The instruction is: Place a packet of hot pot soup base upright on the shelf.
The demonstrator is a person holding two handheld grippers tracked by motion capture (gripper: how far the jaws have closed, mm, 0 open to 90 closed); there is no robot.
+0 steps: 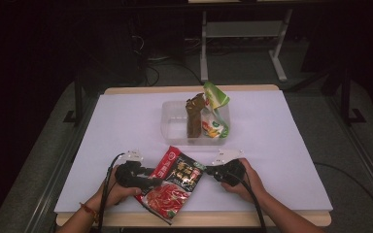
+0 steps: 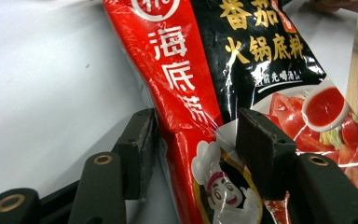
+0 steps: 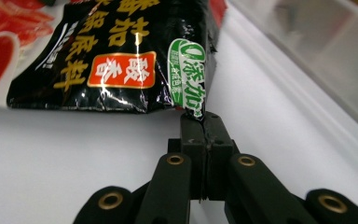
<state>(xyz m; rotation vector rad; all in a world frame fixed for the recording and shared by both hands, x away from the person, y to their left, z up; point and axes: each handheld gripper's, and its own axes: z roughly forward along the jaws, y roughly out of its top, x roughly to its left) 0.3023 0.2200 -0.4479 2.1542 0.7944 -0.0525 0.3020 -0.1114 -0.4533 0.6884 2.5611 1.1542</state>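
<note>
Nearest the high camera, two forearms come in from the bottom edge, each hand wrapped round a black two-jaw gripper. Between them a glossy red-and-black plastic soup-base pouch (image 1: 173, 182), printed with tomatoes and yellow characters, lies slanted on the white table cover (image 1: 126, 126) near the front edge.

The left gripper (image 1: 148, 179) straddles the pouch's red edge. The left gripper view shows what the high view cannot: the jaws stand part-way apart with the pouch (image 2: 242, 93) between them, one pad against its clear film, the other just beside its red margin, so a firm clamp cannot be told. It also shows a cartoon chef and a bowl of red sauce printed on the pack.

The right gripper (image 1: 212, 171) sits at the pouch's upper corner. In the right gripper view its jaws are pressed together, pinching the tip of the corner by a green label (image 3: 186, 74), with the clear bin's wall blurred beyond.

Farther back in the high view stands a clear plastic rectangular bin (image 1: 172, 121) holding an upright brown sachet (image 1: 194, 119) and a green-and-white packet (image 1: 215, 109). The cover lies on a light wooden tabletop (image 1: 189, 89). The room behind is dark, with grey carpet, cables and a pale desk frame (image 1: 243, 43).
</note>
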